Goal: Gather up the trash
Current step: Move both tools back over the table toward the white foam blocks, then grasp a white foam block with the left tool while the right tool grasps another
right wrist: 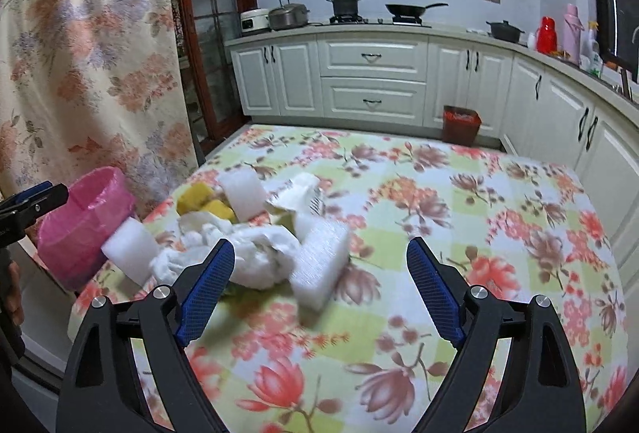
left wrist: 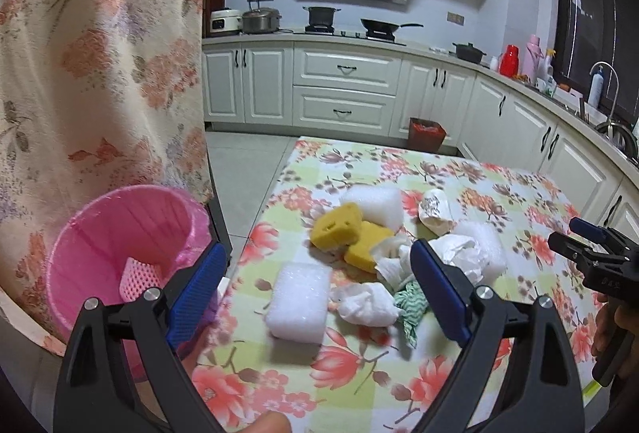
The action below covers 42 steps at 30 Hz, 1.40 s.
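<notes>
Both grippers, left (left wrist: 315, 285) and right (right wrist: 319, 273), hang spread and empty over the trash pile (left wrist: 383, 249) on the tabletop (right wrist: 439, 233). Light foam blocks (left wrist: 299, 301) could be nudged off the edge, missing the pink bin (left wrist: 120, 245).

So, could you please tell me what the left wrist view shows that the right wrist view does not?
Only the left wrist view looks down into the pink bin, where a pink mesh piece lies, and it shows a green-patterned cloth and the sink tap. Only the right wrist view shows the glazed wooden door. Both share the floral tablecloth, white foam blocks, yellow sponges, crumpled tissues and open grippers: left, right.
</notes>
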### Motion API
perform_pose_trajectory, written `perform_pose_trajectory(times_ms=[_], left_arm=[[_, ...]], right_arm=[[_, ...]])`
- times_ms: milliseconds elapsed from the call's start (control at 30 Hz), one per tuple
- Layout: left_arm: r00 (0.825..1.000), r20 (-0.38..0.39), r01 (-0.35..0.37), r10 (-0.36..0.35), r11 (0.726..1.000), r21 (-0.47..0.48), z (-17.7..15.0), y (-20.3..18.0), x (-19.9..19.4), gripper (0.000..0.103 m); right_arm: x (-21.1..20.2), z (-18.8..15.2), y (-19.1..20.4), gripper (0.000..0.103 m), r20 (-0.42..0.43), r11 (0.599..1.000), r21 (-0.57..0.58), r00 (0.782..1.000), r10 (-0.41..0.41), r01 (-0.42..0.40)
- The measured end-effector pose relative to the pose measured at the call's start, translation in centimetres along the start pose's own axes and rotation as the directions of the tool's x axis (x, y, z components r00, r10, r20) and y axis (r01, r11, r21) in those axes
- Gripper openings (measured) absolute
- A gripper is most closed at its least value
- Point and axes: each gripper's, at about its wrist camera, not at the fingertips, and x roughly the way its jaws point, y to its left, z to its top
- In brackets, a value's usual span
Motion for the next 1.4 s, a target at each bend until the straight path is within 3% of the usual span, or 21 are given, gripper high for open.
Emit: perform_pose_trajectory(times_ms=[367, 600, 1000, 1400], left_arm=[[0.997, -0.078, -0.017, 0.017, 1.000, 0.009, -1.6, -0.2, 3.2, 0.089], [0.990, -0.137, -0.028, 0.029, 1.000, 0.006, -2.8, 0.4, 5.2, 0.077], [0.977, -0.210, -0.042, 0.038, 0.999, -0.015, -4.2, 1.6, 7.9, 0.077], [0.969, -0.244, -0.042, 0.035, 0.999, -0.024, -4.8, 2.1, 9.2, 0.077]], right_arm=[[3.1, -1.1, -0.6, 0.083, -0.064, 1.000, 0.011, 0.998, 0.000, 0.001], [5.2, -1.4, 0.3, 0.083, -0.096, 1.000, -0.014, 0.995, -0.001, -0.001], [8.1, -1.9, 1.1, 0.082, -0.152, 1.000, -0.029, 0.988, -0.003, -0.001], [10.0, -2.1, 0.8, 0.072, -0.193, 1.000, -0.018, 0.981, -0.013, 0.010]])
